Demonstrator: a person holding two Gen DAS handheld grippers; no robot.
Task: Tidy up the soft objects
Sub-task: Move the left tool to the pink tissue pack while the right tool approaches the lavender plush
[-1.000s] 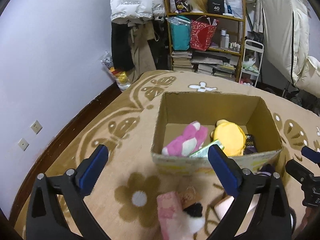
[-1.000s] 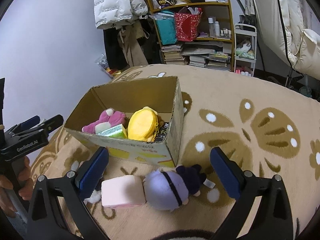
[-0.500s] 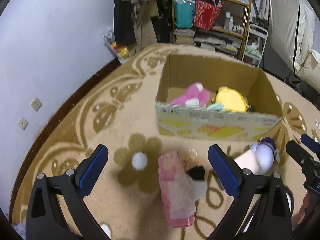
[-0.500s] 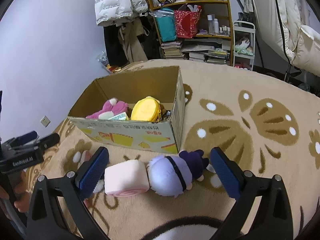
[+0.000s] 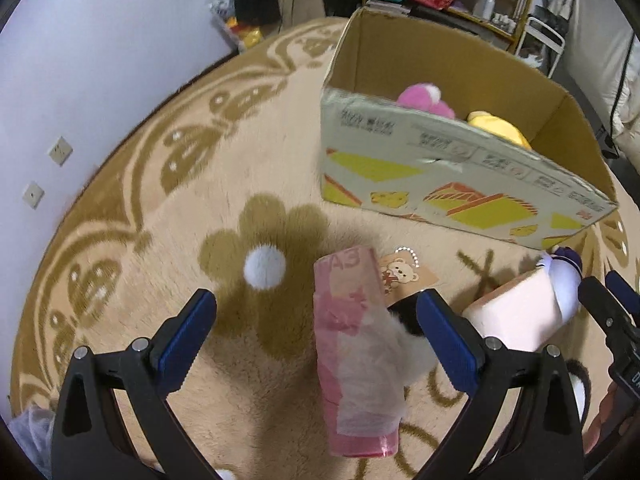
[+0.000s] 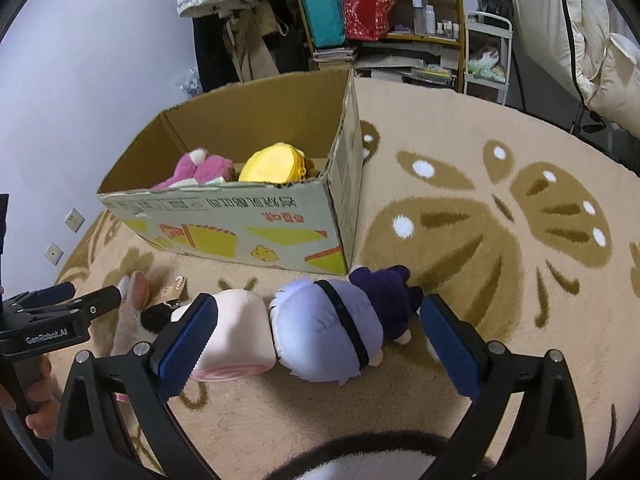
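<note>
Showing only in the left view, a pink wrapped plush [image 5: 356, 352] lies between the open left gripper [image 5: 316, 332]; the right gripper [image 6: 320, 336], also open, brackets a lavender round plush [image 6: 324, 340], hiding its face.

Pink plush [image 5: 352, 344], pink cube [image 6: 234, 330], lilac doll [image 6: 328, 330] on rug, beside box [image 6: 240, 224].

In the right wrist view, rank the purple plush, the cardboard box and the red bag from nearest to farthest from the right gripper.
1. Purple plush, on the rug between the right gripper's open jaws.
2. Cardboard box, just behind it.
3. Red bag, on the far shelf.
</note>
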